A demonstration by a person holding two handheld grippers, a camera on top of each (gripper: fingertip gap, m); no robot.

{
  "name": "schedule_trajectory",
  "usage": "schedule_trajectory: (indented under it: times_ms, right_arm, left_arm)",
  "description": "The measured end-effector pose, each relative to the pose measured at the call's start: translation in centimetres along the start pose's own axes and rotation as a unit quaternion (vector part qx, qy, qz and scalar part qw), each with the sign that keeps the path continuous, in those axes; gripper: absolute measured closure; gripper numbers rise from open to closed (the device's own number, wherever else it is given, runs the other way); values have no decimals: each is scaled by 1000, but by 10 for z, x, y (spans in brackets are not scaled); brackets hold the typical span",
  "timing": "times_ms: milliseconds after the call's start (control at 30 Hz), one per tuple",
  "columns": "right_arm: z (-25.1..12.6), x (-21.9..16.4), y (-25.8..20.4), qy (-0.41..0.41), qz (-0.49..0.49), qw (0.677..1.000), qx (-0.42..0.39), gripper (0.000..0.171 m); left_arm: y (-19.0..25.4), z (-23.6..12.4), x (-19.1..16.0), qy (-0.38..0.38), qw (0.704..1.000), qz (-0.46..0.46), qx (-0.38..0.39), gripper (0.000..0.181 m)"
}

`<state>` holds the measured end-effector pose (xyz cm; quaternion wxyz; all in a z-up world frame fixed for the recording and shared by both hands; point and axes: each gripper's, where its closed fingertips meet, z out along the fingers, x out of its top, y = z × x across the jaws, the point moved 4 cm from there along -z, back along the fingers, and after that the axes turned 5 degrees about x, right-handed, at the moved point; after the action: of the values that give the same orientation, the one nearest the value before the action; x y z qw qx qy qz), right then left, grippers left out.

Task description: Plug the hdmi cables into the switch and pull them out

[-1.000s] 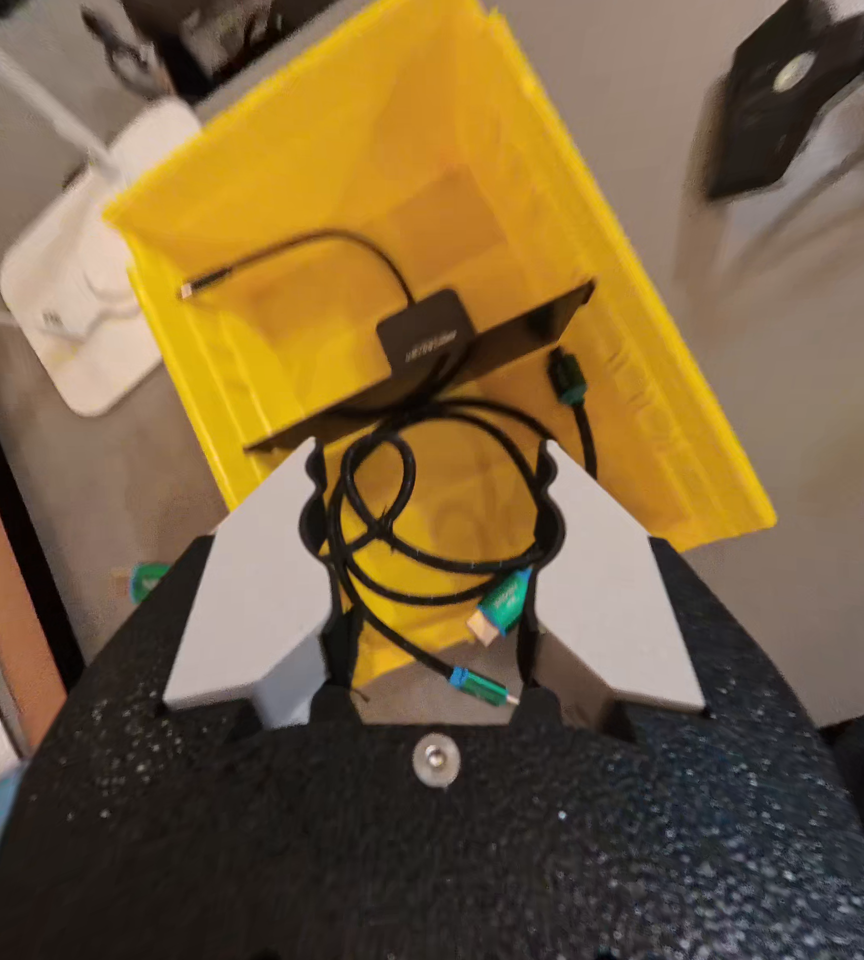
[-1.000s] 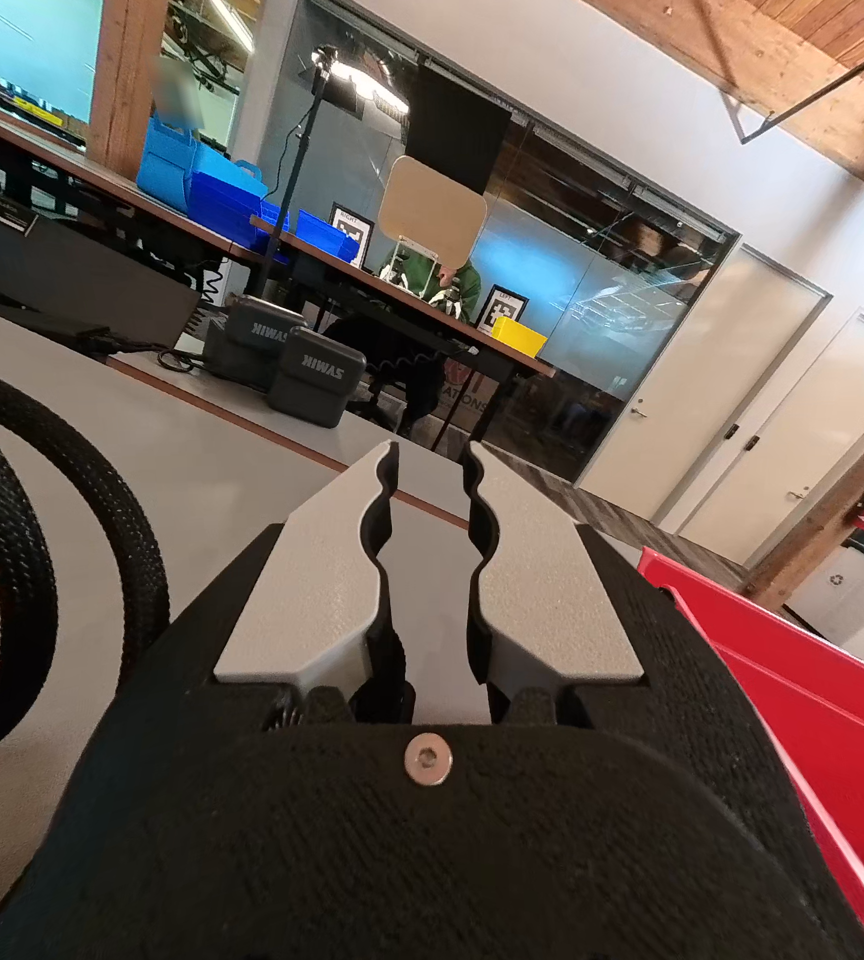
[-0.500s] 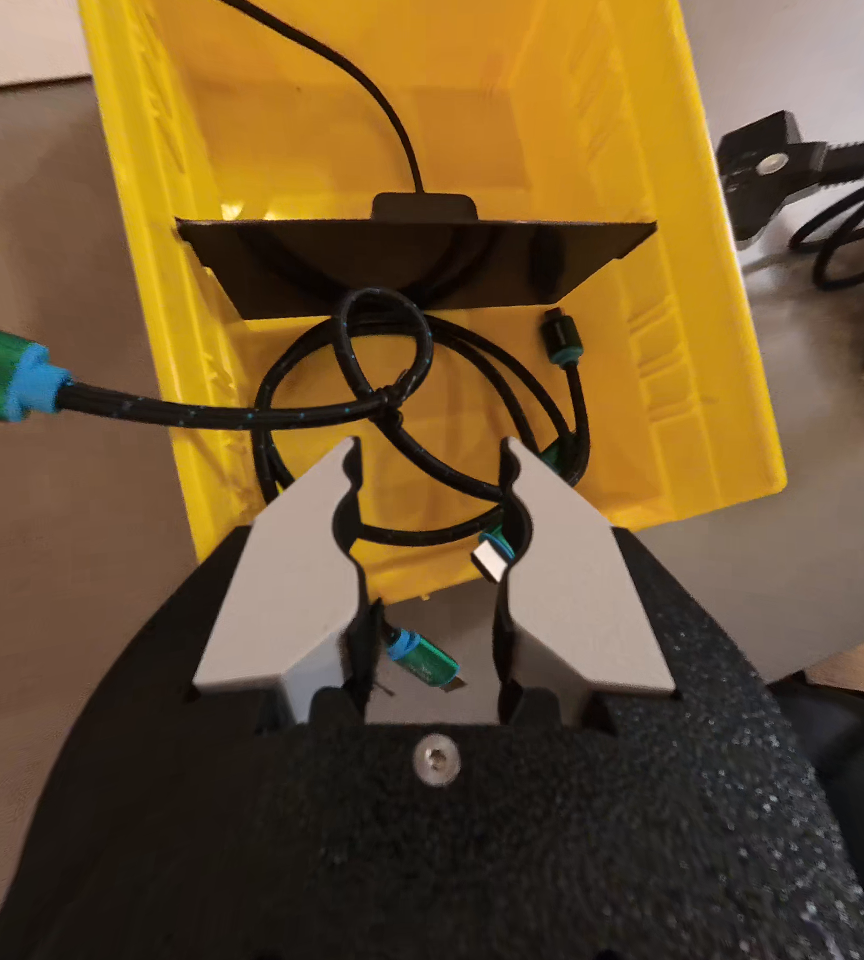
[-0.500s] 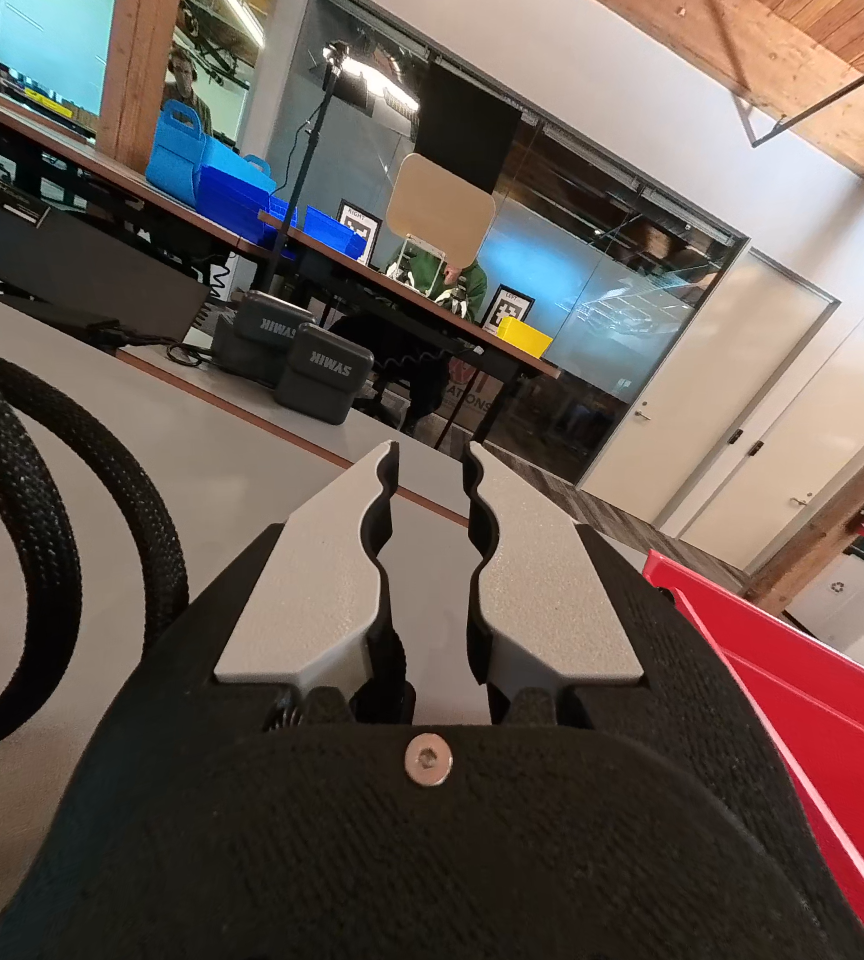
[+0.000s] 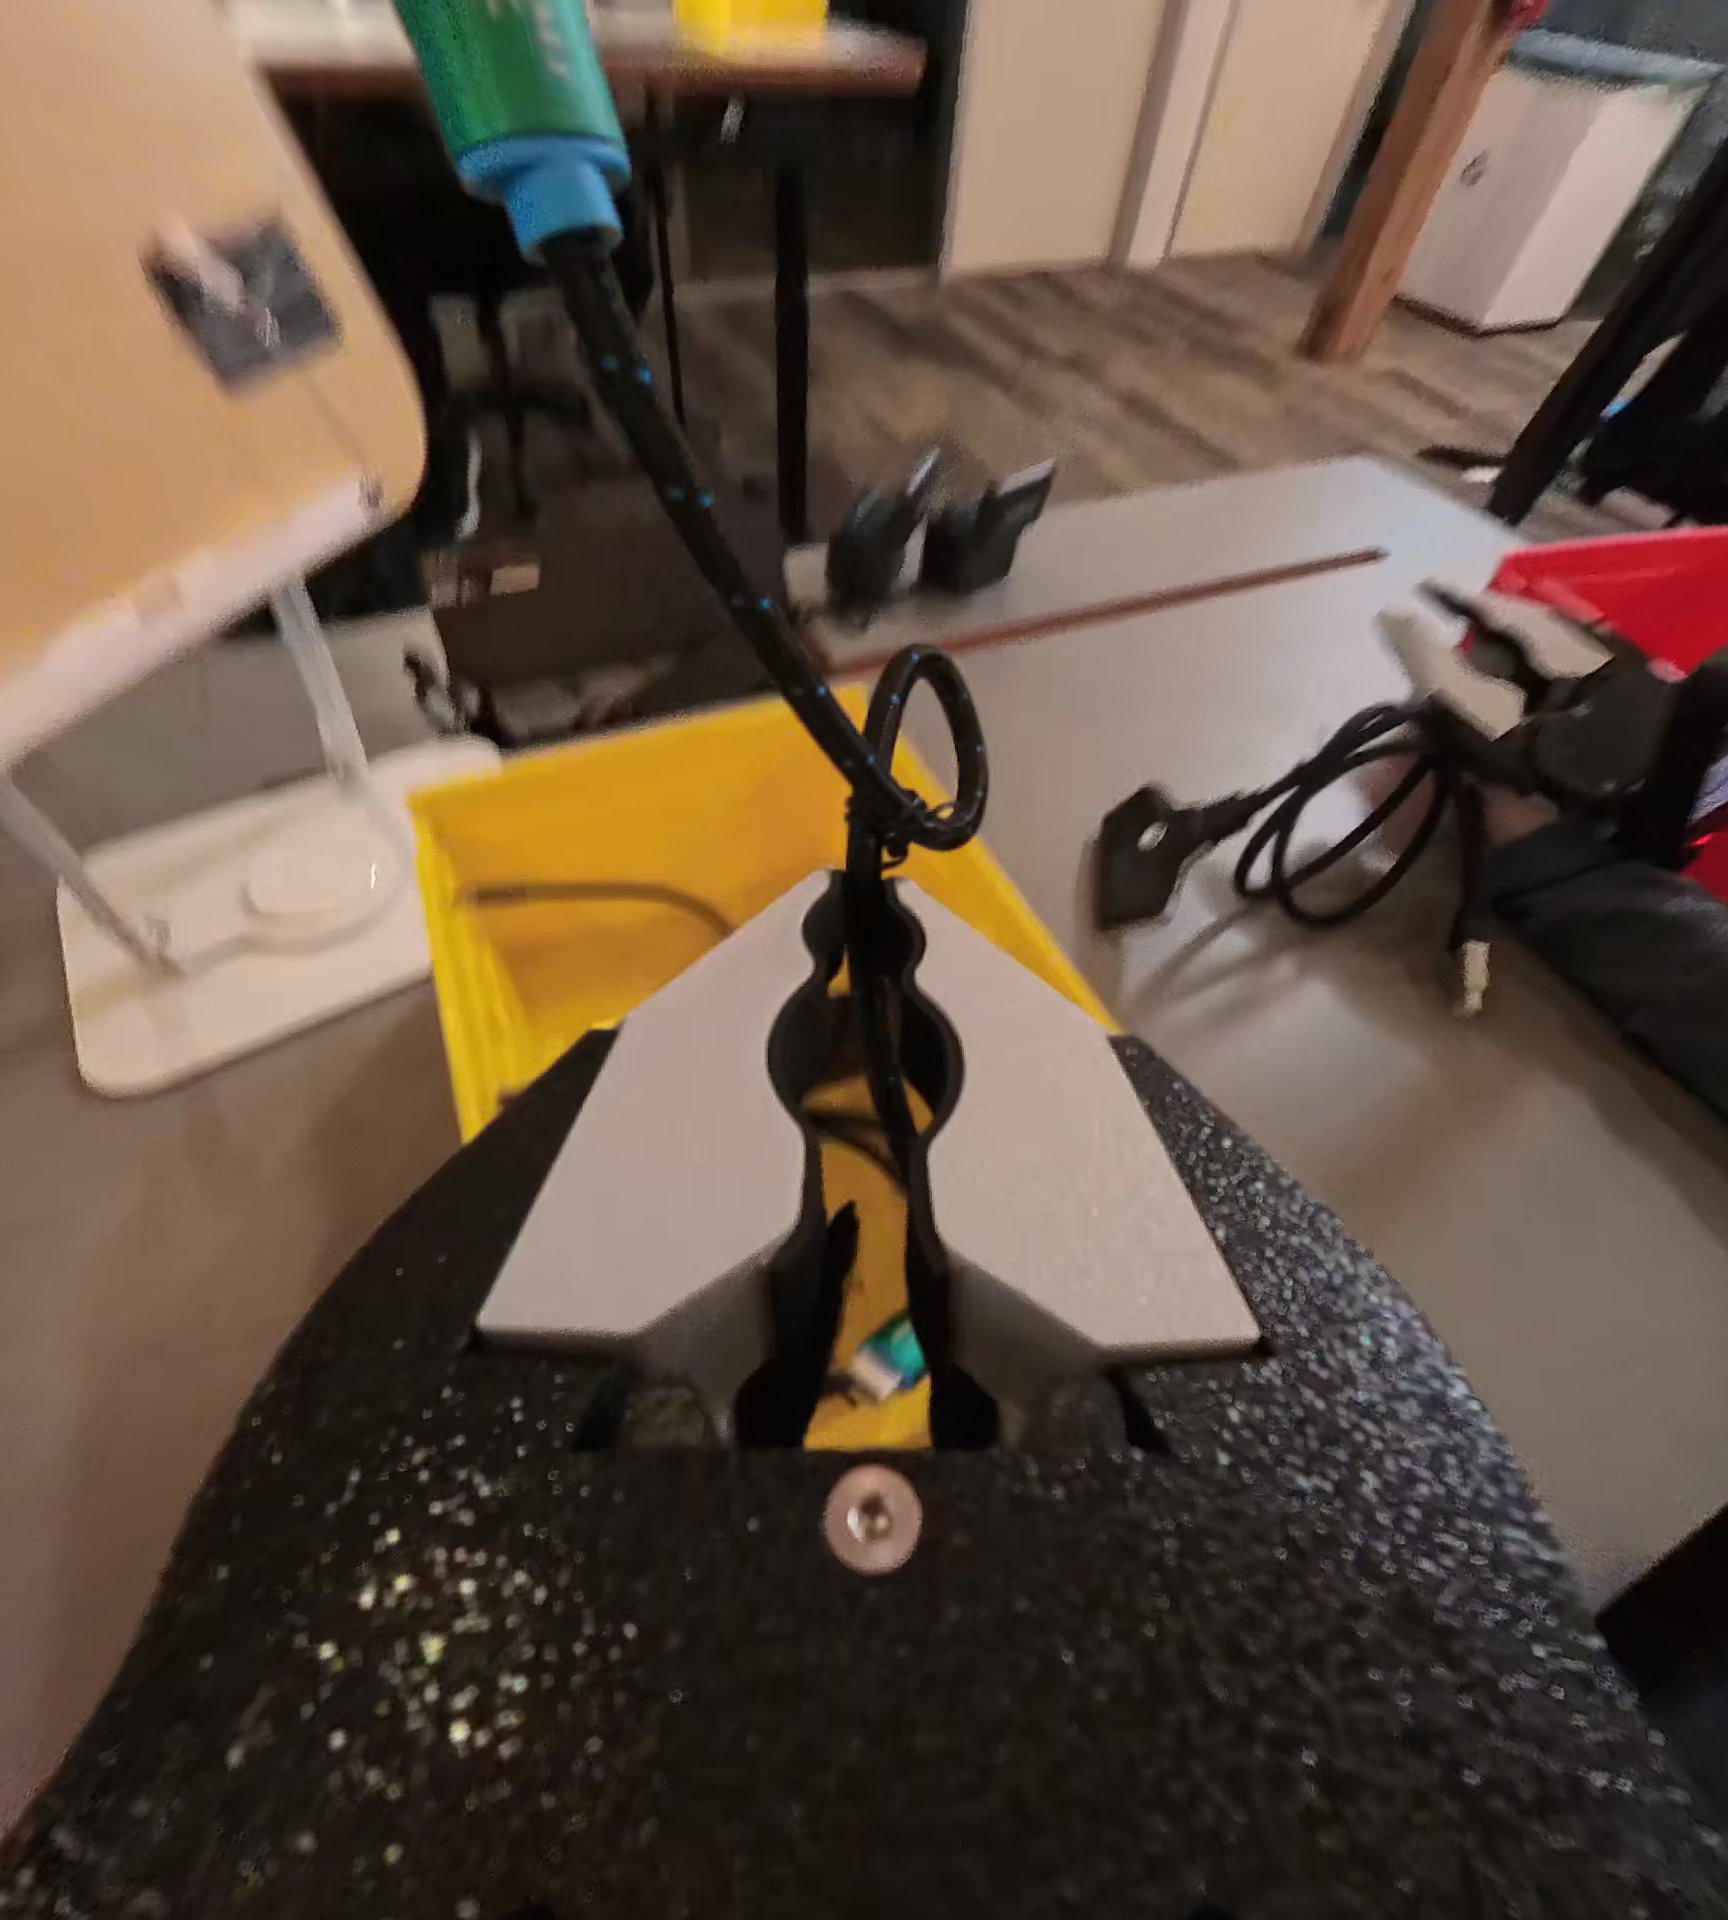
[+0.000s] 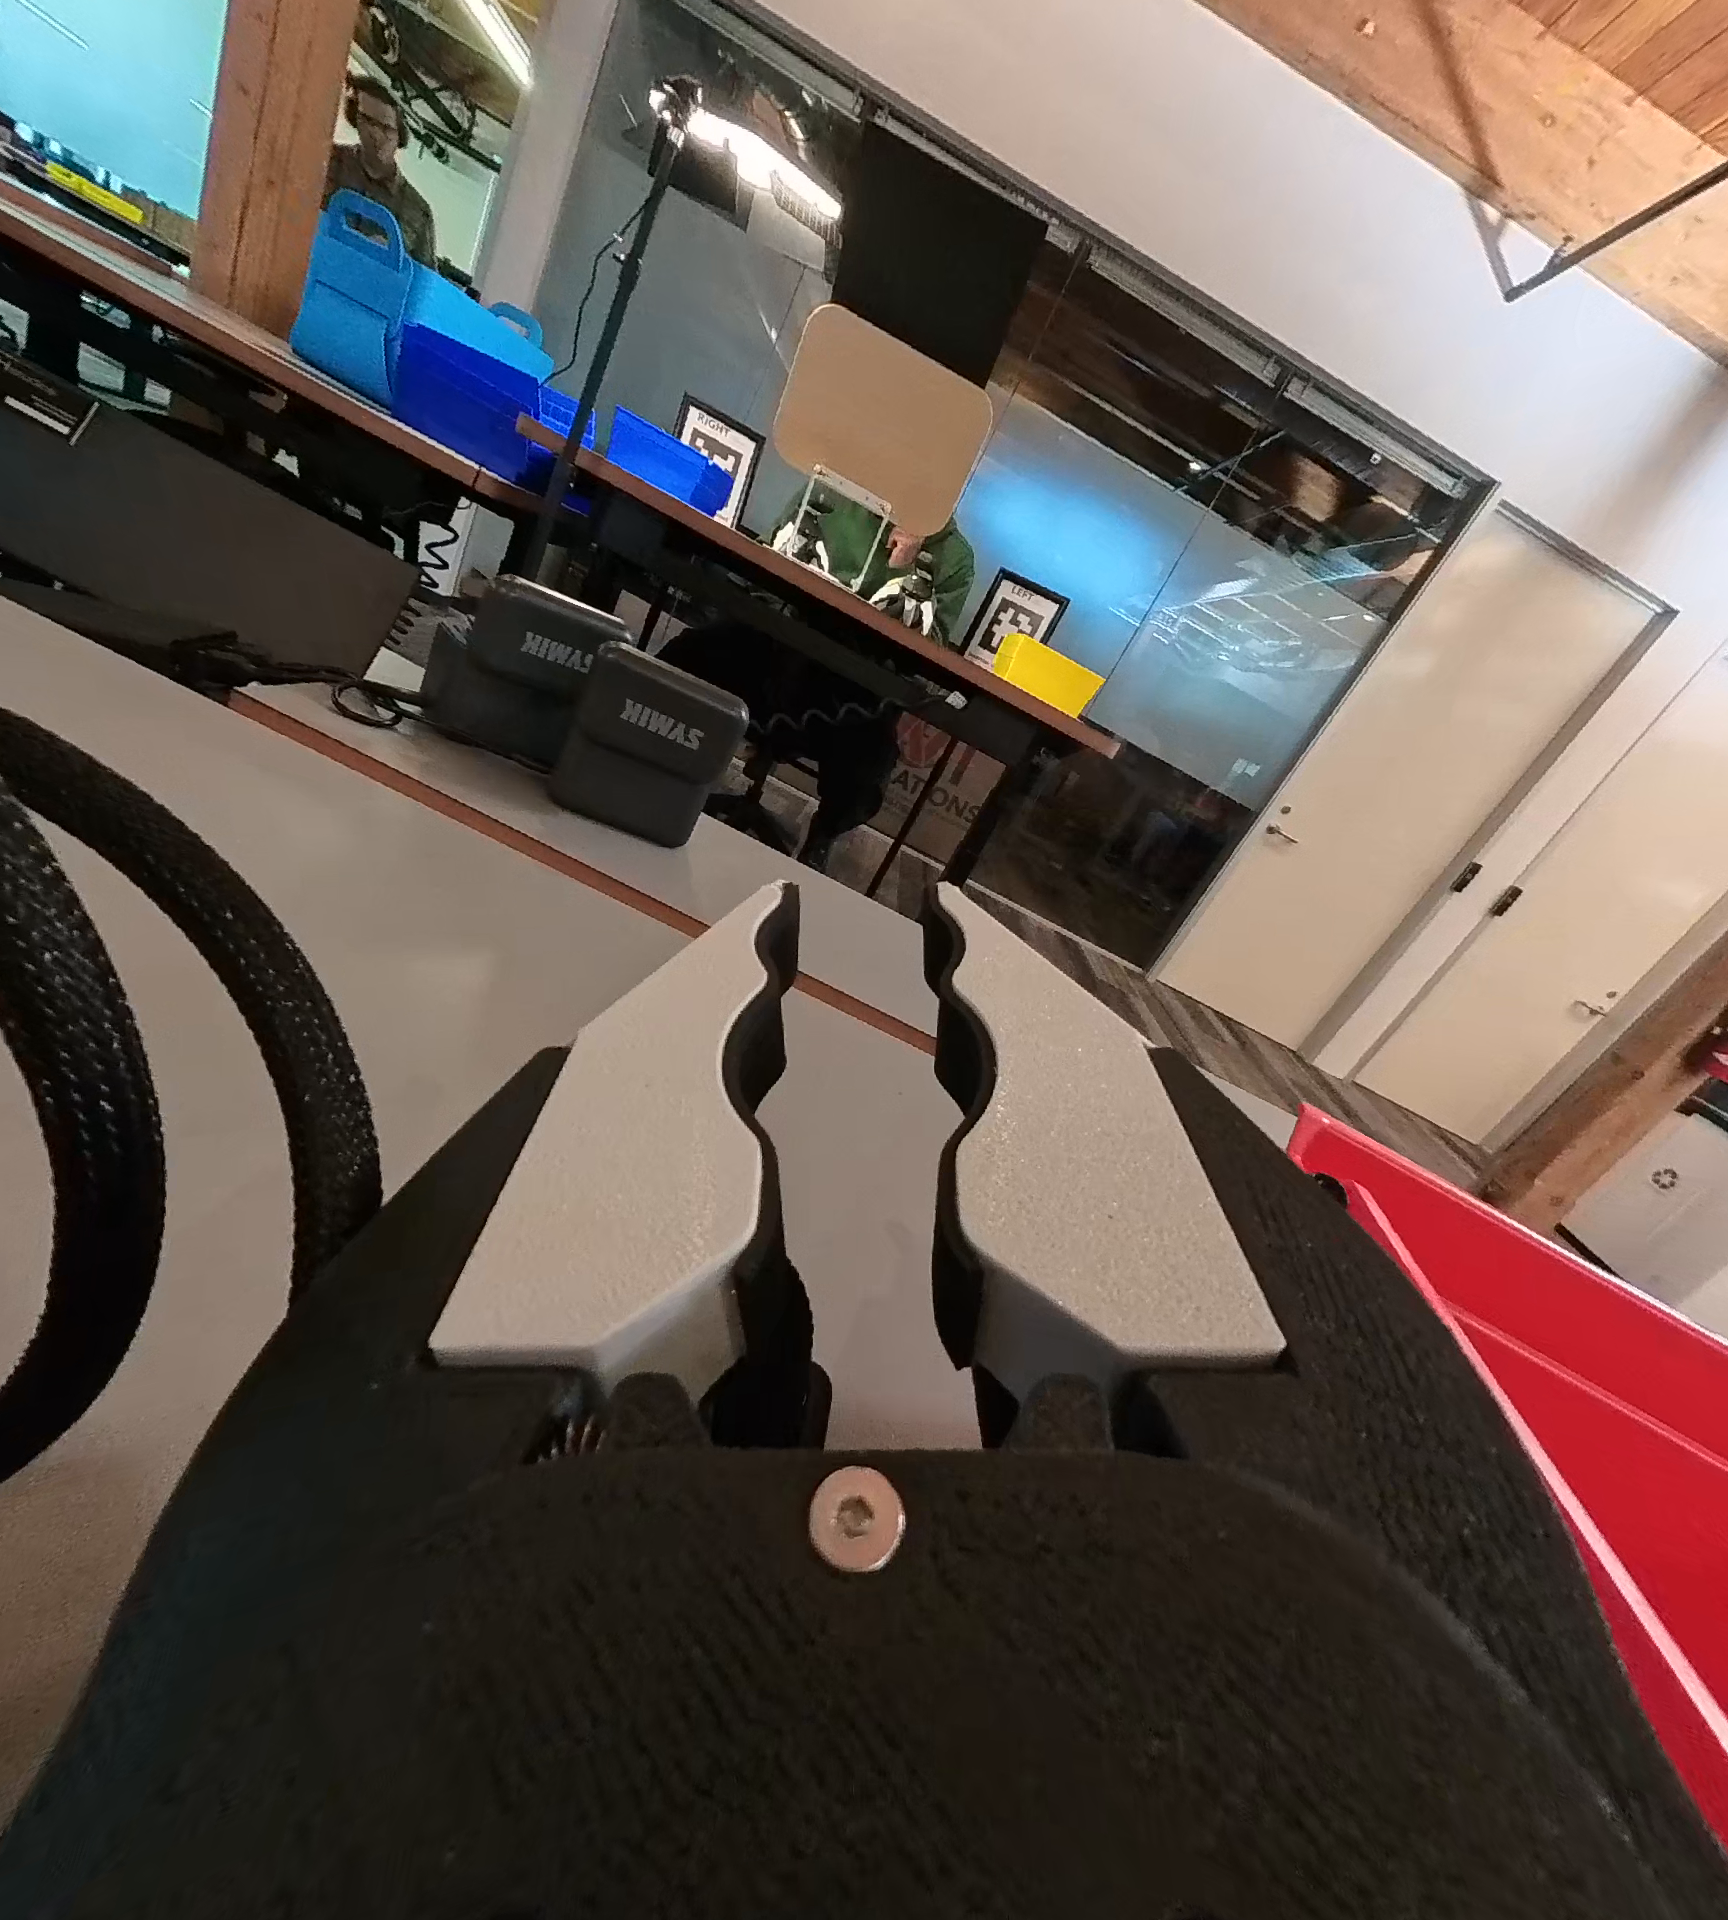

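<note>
The left gripper [image 5: 865,894] is pinched nearly closed on the black braided HDMI cable [image 5: 704,509] at frame centre, above the yellow plastic bin [image 5: 652,821]; its green plug [image 5: 517,94] swings at upper left. The right gripper [image 6: 860,909] rests narrowly parted, holding nothing.

A black braided HDMI cable [image 5: 694,499] with blue flecks is hanging pinched between the left claw [image 5: 865,904] fingers, its green plug [image 5: 512,94] swinging up close, a tied loop [image 5: 927,748] just ahead.
</note>
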<state>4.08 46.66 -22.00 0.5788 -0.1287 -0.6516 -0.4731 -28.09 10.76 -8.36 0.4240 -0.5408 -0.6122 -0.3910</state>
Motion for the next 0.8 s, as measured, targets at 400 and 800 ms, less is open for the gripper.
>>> schedule_trajectory:
  times_ms: [400,800]
  right_arm:
    - [0,0,1,-1,1,1000,-1,149]
    - [0,-1,2,-1,4,1000,-2,149]
  left_arm:
    - [154,32,35,16,951,17,-308,178]
    - [218,160,-70,-123,959,71,-247,169]
